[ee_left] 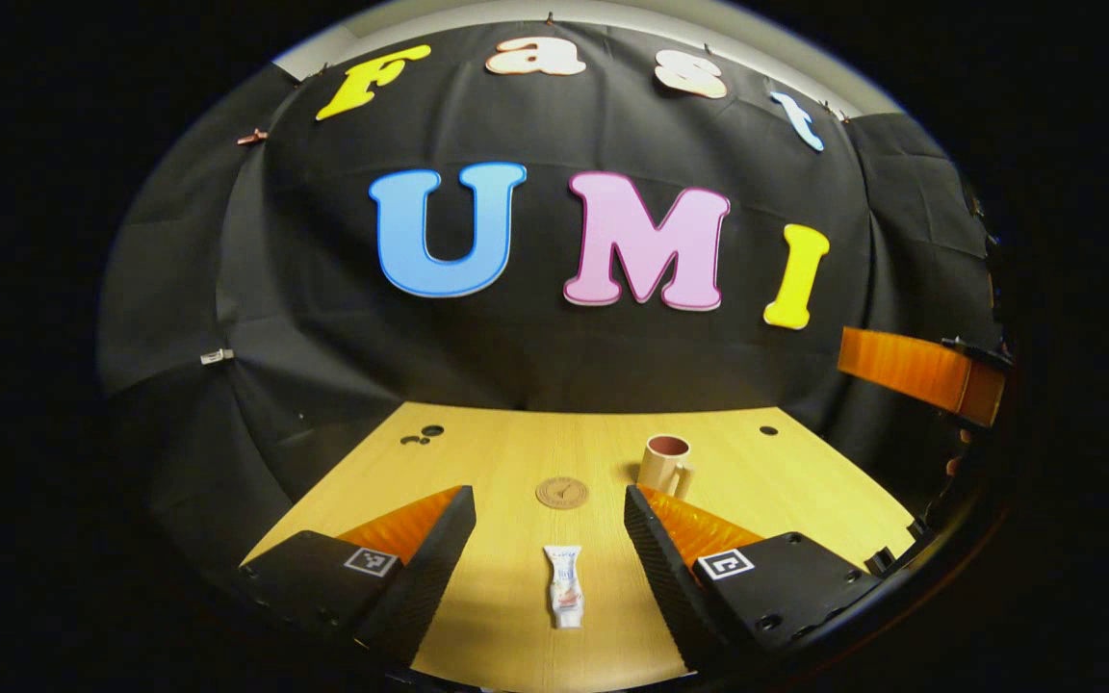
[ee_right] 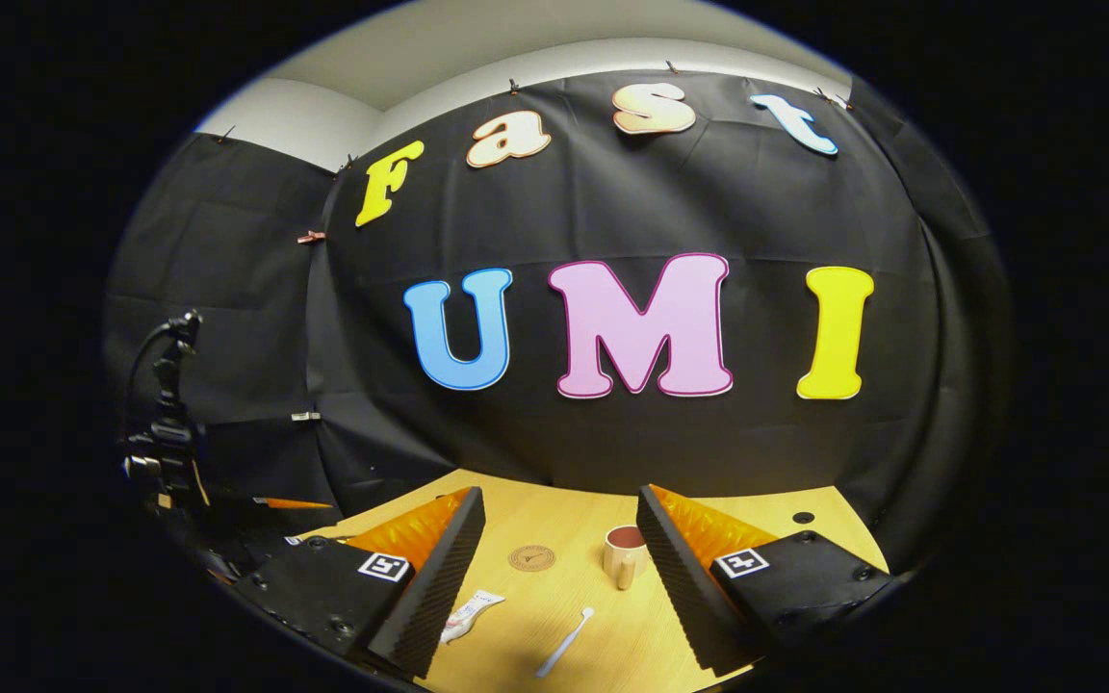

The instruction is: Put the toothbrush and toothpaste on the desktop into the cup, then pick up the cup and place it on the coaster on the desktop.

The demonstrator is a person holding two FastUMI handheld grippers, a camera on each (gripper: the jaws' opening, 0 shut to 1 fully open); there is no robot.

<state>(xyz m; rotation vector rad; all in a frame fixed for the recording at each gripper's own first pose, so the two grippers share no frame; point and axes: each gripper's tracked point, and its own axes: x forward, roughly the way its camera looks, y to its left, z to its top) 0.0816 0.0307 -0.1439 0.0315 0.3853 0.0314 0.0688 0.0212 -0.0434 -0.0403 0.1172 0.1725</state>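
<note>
Toothpaste lengthwise, cap toward camera

From the left gripper view, the left gripper has its jaws spread wide, and the toothpaste lies flat in the gap between them with bare desktop on both sides. Farther on, the coaster sits flat and the cup stands upright to its right, apart from it. In the right gripper view, the toothbrush lies between the right gripper's parted fingers, seemingly clear of the cup.
</note>
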